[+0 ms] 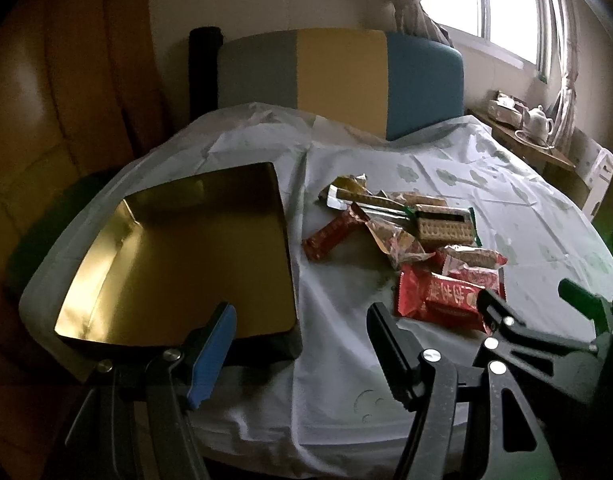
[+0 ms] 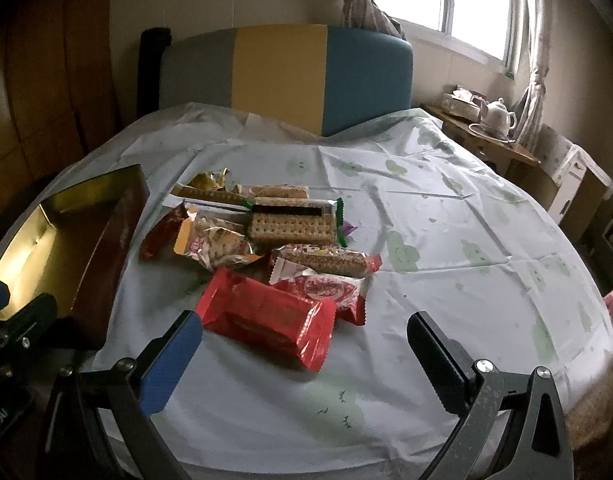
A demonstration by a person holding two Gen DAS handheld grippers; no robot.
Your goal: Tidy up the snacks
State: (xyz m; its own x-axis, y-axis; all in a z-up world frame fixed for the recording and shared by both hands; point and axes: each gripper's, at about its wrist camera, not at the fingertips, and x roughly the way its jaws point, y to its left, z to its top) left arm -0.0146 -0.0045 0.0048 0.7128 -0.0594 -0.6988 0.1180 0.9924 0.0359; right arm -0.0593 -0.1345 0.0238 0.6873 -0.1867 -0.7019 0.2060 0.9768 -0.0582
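Both grippers sit wide apart and empty; nothing is in the box yet, so the sort looks unstarted.

- Left gripper [image 1: 306,328]: released, hovering at the near edge of the gold-lined box [image 1: 178,264], which sits on the left side of the table [image 2: 446,240], just beside the snack pile.
- Right gripper [image 2: 306,344]: released, low over the cloth, jaws straddling the near end of the big red packet [image 2: 266,316]. That packet is nearest and lies on top, partly over a red-and-white packet [image 2: 326,288].
- Rest of the pile behind: sesame bar [image 2: 326,260], cracker pack [image 2: 292,228], peanut bag [image 2: 214,244], small dark-red bar [image 2: 162,236], a few more overlapping at the back.

Likely step: right gripper takes the big red packet first. Advice:
- Pinch across the short width, mid-body, not on the crimped seal, since foil is likely to slip.
- Lift straight up before any sideways move, so the red-and-white packet underneath is not dragged.
- Clear the box wall, lay it flat against one wall to leave room.
- Left gripper could steady the box; it looks light and may slide on the cloth.
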